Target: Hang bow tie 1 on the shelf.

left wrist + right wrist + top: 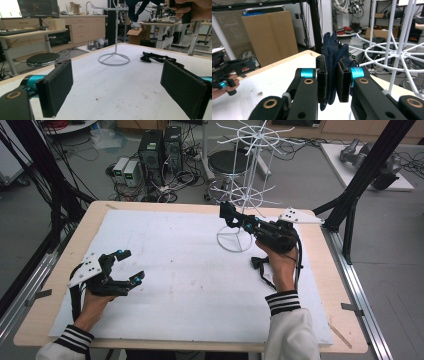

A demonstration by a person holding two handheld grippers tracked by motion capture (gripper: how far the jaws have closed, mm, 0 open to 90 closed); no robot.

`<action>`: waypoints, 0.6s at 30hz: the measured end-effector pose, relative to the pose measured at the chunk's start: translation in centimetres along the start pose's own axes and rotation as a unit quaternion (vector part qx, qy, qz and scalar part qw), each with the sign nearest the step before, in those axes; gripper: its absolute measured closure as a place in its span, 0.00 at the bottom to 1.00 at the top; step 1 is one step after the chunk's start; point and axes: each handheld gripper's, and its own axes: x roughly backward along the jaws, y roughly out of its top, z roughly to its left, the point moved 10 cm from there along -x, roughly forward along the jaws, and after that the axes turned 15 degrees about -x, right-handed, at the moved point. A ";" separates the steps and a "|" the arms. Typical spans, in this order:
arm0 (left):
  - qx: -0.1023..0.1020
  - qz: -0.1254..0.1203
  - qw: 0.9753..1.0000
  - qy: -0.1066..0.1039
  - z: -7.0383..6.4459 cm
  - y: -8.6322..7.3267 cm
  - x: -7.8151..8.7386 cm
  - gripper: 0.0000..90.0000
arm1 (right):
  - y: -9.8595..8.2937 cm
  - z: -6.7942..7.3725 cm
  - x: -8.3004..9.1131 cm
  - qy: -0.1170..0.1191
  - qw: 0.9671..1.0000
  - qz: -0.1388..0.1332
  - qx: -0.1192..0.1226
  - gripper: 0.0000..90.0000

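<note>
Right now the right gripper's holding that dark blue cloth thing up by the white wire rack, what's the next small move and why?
Probably ease the right gripper forward and a little toward the white wire rack, to bring the dark blue cloth over one of its arms. The jaws are clamped on the cloth, which stands above them just short of the rack's spokes. The left gripper rests open, away from the rack.

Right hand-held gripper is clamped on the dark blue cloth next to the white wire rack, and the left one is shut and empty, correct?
Not quite. The left hand-held gripper is empty but open, jaws wide apart in the left gripper view. The right hand-held gripper does clamp the dark blue cloth beside the white wire rack.
</note>
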 end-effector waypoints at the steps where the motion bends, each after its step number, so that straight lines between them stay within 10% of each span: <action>1: 0.000 -0.001 1.000 0.003 0.1 -0.1 0.1 0.13 | 0.0 -0.1 0.0 -0.003 1.000 0.000 -0.002 0.92; 18: 0.006 -0.006 1.000 0.024 0.4 -1.3 1.8 0.13 | 0.8 -1.2 -1.1 -0.036 0.999 -0.002 -0.007 0.92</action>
